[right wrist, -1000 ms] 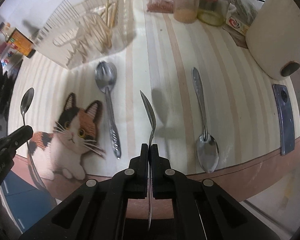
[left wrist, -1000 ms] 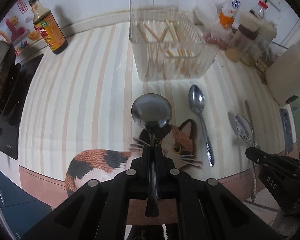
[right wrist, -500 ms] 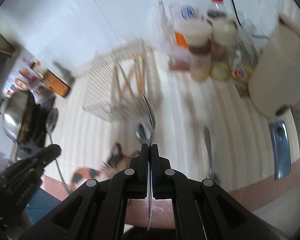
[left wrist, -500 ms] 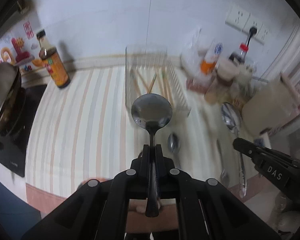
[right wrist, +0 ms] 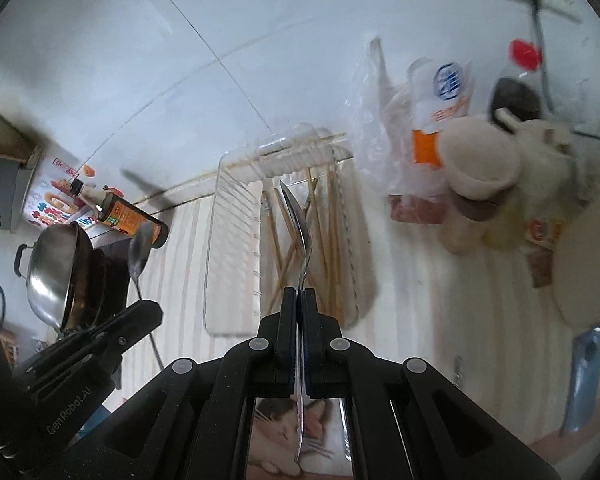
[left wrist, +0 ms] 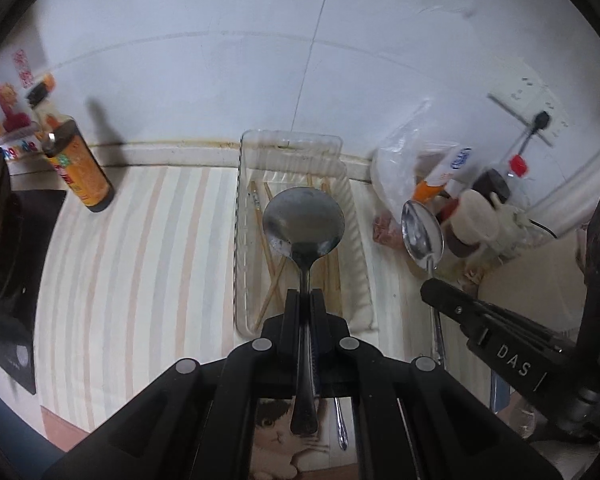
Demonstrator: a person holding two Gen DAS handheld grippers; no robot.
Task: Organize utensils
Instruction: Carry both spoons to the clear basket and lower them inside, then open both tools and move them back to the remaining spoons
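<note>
**2 spoons up high, heading for the clear basket**

White wall tiles fill the top of both views, and a striped mat [left wrist: 140, 260] covers the counter below.

Left wrist view: your left gripper [left wrist: 305, 300] has its jaws pressed together on the neck of a dark round spoon [left wrist: 303, 220]. The bowl of the spoon points forward and sits flat to the camera, so you can see right where it is aimed. It hangs over the clear basket [left wrist: 240, 240], which stands against the wall and has wooden chopsticks [left wrist: 274, 276] lying inside. That looks like the home for the utensils, so holding the spoon above it makes sense. Off to the side, your right gripper [left wrist: 432, 286] holds a shiny spoon [left wrist: 422, 232] up in the air near the jars and bags. A brown sauce bottle [left wrist: 80, 172] stands well apart by the stove. Down low, 1 more spoon handle [left wrist: 340, 424] lies on the cat mat [left wrist: 276, 440].

Right wrist view: the right gripper [right wrist: 299, 300] has its jaws shut tight on the shiny spoon [right wrist: 298, 216]. You see this spoon from its thin edge, so it is turned on its side. It lines up with the clear basket [right wrist: 230, 240] too. The left gripper [right wrist: 148, 312] holds the dark round spoon [right wrist: 139, 250] up beside the wok [right wrist: 52, 264].

I think both spoons are ready to go in. Lower 1 at a time so they do not bump.
</note>
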